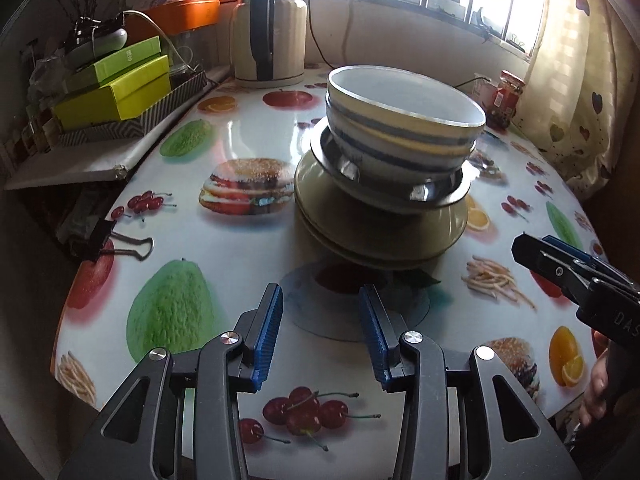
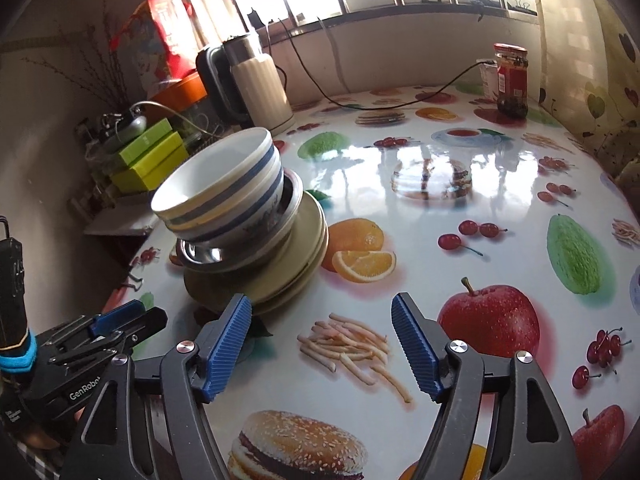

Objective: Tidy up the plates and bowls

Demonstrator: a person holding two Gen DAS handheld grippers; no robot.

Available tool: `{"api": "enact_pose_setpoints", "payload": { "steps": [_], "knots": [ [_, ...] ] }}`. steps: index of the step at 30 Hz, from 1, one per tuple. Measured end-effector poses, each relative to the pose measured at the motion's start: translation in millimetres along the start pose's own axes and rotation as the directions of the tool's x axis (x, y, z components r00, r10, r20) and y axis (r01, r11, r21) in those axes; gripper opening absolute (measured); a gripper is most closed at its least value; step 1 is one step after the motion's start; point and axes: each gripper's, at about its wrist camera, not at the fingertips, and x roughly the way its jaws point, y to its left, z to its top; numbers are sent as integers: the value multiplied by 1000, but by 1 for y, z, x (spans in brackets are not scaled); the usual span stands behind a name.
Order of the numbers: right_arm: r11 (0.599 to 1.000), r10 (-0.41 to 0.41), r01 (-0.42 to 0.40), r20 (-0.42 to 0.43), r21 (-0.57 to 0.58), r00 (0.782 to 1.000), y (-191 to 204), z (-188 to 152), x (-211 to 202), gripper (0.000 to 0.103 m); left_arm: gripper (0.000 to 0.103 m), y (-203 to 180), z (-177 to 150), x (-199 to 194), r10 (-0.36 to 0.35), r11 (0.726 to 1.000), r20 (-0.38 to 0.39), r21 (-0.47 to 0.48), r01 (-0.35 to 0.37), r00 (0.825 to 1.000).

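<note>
The left claw hangs released, its blue pads well apart with nothing between them, low over the table near its front edge. The right claw is likewise spread and empty, just beside the stack on the side toward the table's middle.

Straight ahead of the left claw stands the whole pile: two beige plates at the bottom, a steel dish on them, and blue-striped bowls nested on top, mouths up. The pile sits toward the left half of the table, in front of the kettle. Round things have no long axis here; the stack's axis runs upward, though the bowls seem to sit off-centre, leaning slightly.

The sorting looks largely done. If the stack needs straightening, better to pinch the top bowl's rim gently and nudge it level, one claw steadying the plates, since the glossy cloth and the steel dish would likely let things slide.
</note>
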Motion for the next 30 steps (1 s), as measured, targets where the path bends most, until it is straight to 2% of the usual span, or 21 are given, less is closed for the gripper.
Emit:
{"api": "enact_pose_setpoints", "payload": {
  "steps": [7, 9, 14, 18, 19, 30],
  "knots": [
    [998, -60, 59, -41, -19, 997, 1, -20, 10, 78, 41, -2, -16, 16, -7, 1000, -64, -27, 5, 998],
    [997, -79, 78, -51, -29, 996, 3, -22, 12, 79, 41, -3, -18, 17, 23, 1000, -51, -18, -24, 998],
    [988, -143, 137, -83, -74, 986, 7, -30, 24, 80, 41, -5, -22, 16, 36, 999, -32, -10, -36, 999],
    [984, -161, 152, -93, -91, 983, 10, -35, 29, 81, 44, -9, -25, 17, 59, 998, -15, 9, -59, 998],
    [982, -172, 163, -89, -100, 981, 12, -36, 29, 84, 45, -11, -25, 17, 63, 998, -11, 10, -63, 998],
    [964, -238, 228, -58, -139, 970, 16, -45, 30, 85, 53, -12, -27, 16, 69, 998, 11, -2, -69, 998]
  ]
}}
